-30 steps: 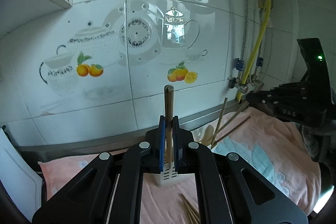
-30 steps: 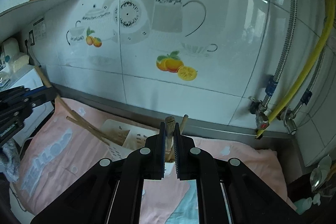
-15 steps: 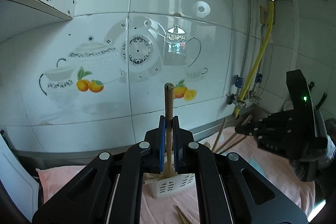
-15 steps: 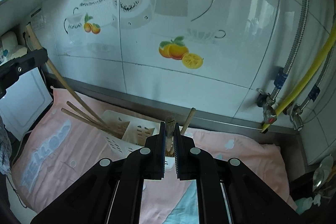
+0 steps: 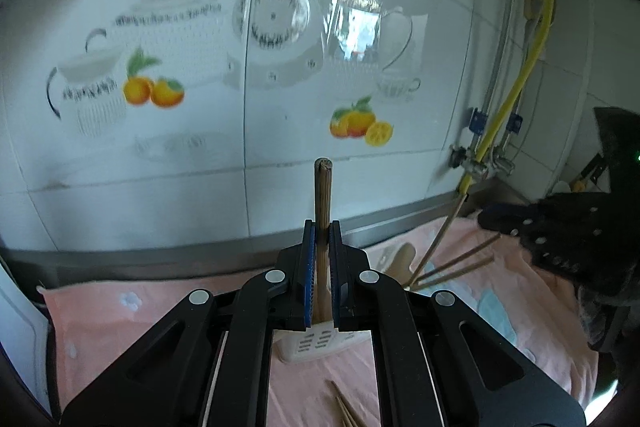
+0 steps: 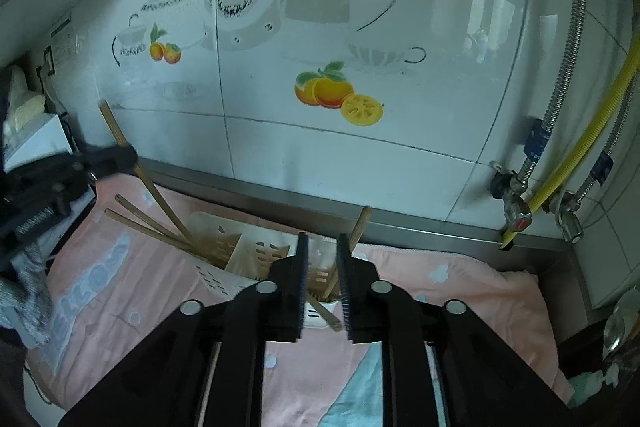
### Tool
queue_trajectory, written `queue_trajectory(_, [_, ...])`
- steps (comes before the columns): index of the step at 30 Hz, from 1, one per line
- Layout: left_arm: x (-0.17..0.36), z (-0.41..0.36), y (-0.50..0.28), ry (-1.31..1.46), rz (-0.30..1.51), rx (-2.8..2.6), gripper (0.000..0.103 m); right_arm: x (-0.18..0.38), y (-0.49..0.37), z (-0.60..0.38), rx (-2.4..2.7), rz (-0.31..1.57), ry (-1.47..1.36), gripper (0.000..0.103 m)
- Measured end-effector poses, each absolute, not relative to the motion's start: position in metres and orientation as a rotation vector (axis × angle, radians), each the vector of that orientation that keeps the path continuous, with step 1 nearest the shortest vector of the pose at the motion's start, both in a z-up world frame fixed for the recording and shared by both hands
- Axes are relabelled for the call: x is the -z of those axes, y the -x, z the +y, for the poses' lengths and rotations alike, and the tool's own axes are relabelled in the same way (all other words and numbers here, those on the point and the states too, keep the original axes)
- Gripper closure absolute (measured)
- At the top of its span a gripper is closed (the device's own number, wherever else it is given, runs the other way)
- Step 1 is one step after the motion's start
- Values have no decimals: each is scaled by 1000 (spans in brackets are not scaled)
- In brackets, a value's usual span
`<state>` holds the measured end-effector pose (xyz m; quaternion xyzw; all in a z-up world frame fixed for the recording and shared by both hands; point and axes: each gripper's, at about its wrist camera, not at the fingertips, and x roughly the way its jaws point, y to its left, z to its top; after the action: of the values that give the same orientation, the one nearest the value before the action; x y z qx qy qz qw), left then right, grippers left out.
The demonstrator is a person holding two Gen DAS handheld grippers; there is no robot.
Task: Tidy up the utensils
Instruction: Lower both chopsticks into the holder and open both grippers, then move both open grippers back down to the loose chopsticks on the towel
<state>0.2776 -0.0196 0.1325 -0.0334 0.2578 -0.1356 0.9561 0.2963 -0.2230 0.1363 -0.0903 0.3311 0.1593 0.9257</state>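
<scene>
Both wrist views face the tiled wall (image 5: 360,27), seemingly near.

The wall tiles (image 6: 360,155) are glossy and reflective. The chopstick (image 5: 322,195) is matt brown wood with a rough end. The utensil holder (image 6: 240,251) is smooth white slotted plastic. The towel (image 5: 120,319) is soft pink cloth. The hose (image 6: 568,27) is ribbed metal.
</scene>
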Motion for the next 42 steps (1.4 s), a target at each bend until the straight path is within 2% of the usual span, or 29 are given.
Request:
queue_trajectory(3, [-124,-20,-280,62,545,280,97,-139,-287,-225,-319,646,181,76])
queue_trajectory(8, [-119,-19,-275,56,542,274,95,-142,-263,-228,-324,598,165,70])
queue_trajectory(10, [-121,-16,-270,63,535,273,94,-141,-251,-227,-320,580,164,63])
queue_trajectory(12, [-123,-13,-262,70,524,272,92,-138,-239,-228,-320,564,158,63])
queue_trajectory(14, [-124,-9,-252,75,511,272,85,-131,-225,-227,-327,559,151,63])
queue_trajectory(15, [-124,-7,-246,76,505,265,76,-127,-219,-226,-334,559,148,63])
queue_trajectory(19, [-120,0,-219,70,494,256,71,-104,-186,-218,-351,556,156,59])
queue_trajectory(22, [-113,8,-198,81,494,253,62,-82,-165,-211,-363,562,157,59])
queue_trajectory(27, [-92,21,-163,87,515,236,55,-40,-134,-199,-380,604,169,59])
queue_trajectory(33, [-56,39,-128,133,556,209,55,6,-110,-189,-395,674,153,60])
queue_trajectory(36, [-37,44,-115,164,584,201,55,27,-99,-185,-391,701,150,68])
queue_trajectory(42, [-2,48,-91,175,633,173,55,60,-90,-179,-410,777,98,75])
